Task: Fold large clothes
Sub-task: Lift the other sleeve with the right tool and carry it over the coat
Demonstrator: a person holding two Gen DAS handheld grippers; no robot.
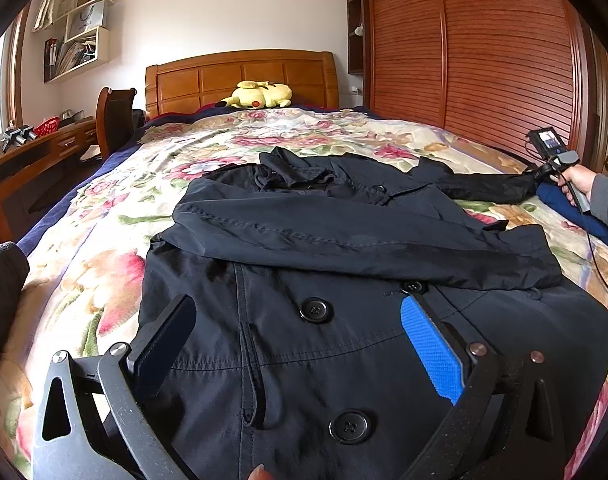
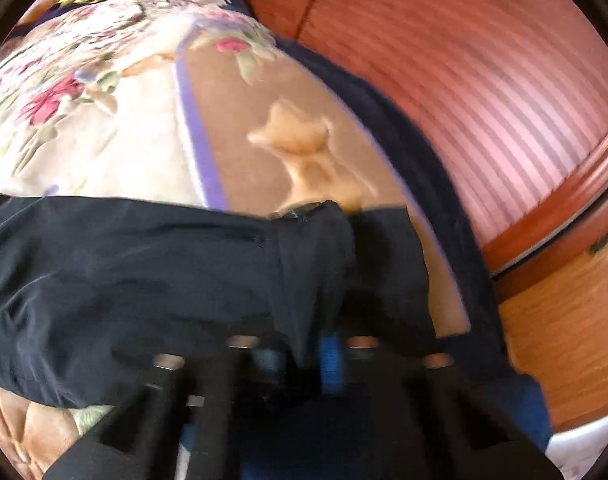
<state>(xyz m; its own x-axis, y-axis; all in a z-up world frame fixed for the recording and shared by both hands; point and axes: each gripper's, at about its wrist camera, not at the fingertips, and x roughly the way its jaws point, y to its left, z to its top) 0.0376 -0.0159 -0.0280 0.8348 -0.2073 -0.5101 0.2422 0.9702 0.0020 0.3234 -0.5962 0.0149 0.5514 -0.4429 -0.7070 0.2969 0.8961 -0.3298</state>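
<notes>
On the floral bedspread, the black coat lay flat; the left gripper hovered wide open above it, while the right gripper pinched its outstretched sleeve.

No readable text in either view. White paper bag on the wall shelf, at 10 o'clock in the left wrist view, carries dark print, too small to read. Small screen at 3 o'clock shows no legible characters. Right wrist view blurred, no lettering.

Matt black cloth coat, glossy buttons
</notes>
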